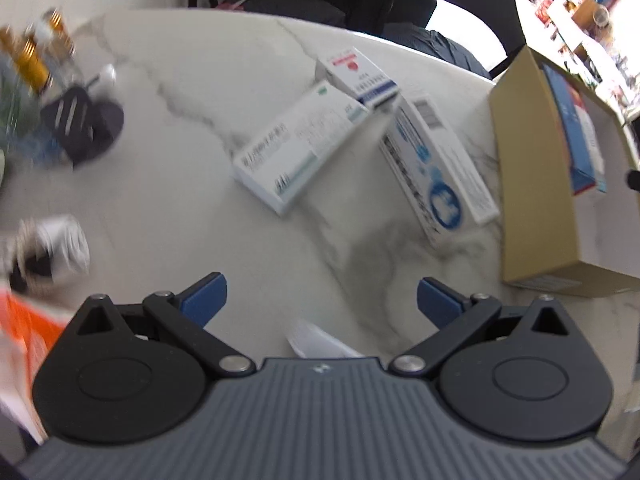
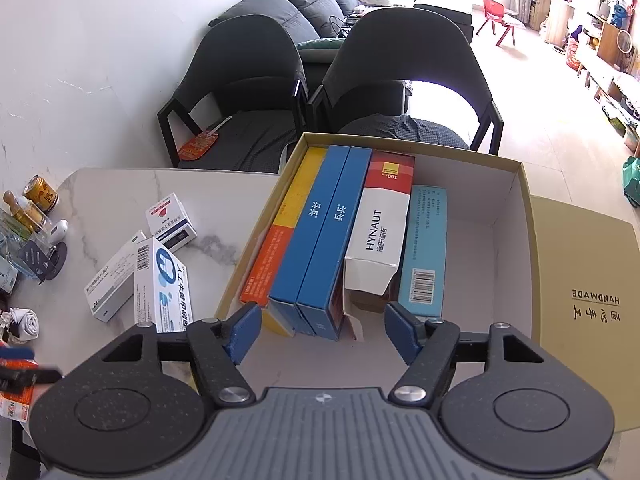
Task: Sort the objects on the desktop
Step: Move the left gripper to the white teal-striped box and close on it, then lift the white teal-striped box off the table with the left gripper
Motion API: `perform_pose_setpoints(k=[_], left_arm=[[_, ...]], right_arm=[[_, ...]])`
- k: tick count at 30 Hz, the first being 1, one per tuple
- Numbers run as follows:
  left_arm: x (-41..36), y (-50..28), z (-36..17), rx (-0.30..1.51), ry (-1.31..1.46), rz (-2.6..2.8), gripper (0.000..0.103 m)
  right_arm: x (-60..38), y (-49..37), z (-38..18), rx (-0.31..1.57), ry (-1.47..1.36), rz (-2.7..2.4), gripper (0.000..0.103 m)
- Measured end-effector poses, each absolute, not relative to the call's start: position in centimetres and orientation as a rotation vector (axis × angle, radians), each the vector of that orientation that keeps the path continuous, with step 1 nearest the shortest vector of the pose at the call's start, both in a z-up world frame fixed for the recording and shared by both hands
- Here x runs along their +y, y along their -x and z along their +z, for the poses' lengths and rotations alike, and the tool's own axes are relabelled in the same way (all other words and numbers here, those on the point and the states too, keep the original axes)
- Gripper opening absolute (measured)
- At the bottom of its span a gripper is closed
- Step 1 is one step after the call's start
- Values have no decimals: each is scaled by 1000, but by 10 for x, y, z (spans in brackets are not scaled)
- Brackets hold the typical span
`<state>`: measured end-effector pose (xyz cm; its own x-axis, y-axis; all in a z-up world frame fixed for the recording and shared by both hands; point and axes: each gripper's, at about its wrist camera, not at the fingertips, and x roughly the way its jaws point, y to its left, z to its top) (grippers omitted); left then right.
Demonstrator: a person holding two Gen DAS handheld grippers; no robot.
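Flat white card medicine carton (image 1: 298, 148) ahead of empty, spread left tongs (image 1: 322, 300): light, stiff, crushable; grip across narrow sides; right tongs (image 2: 322, 328) likewise apart, empty.

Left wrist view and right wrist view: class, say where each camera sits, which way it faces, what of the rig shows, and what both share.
Left wrist: on the left gripper, facing down at the white marble table; open blue fingers show.
Right wrist: on the right gripper, facing down into the tan cardboard box; open fingers show.
Shared: the box, the white-and-blue toothpaste carton.
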<state>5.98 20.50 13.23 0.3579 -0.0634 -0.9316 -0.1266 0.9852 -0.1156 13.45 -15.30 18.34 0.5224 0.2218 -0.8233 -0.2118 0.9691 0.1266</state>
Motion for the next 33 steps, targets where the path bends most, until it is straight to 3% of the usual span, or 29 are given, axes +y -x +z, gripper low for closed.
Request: perform_pose_setpoints(k=[8, 23, 24, 29, 33], left_arm=[[214, -111, 105, 1250, -26, -28, 103], [220, -161, 47, 1308, -75, -96, 103], [220, -161, 47, 1299, -74, -99, 101], [214, -156, 50, 1272, -101, -109, 67], [214, -150, 59, 1270, -64, -128, 65]], right_arm=[[-151, -119, 187, 987, 3, 231, 75], [-159, -95, 188, 1005, 13, 165, 77], [-160, -94, 188, 1005, 13, 161, 77], [-162, -90, 188, 1009, 9, 145, 78], [-162, -87, 188, 1010, -4, 142, 78]])
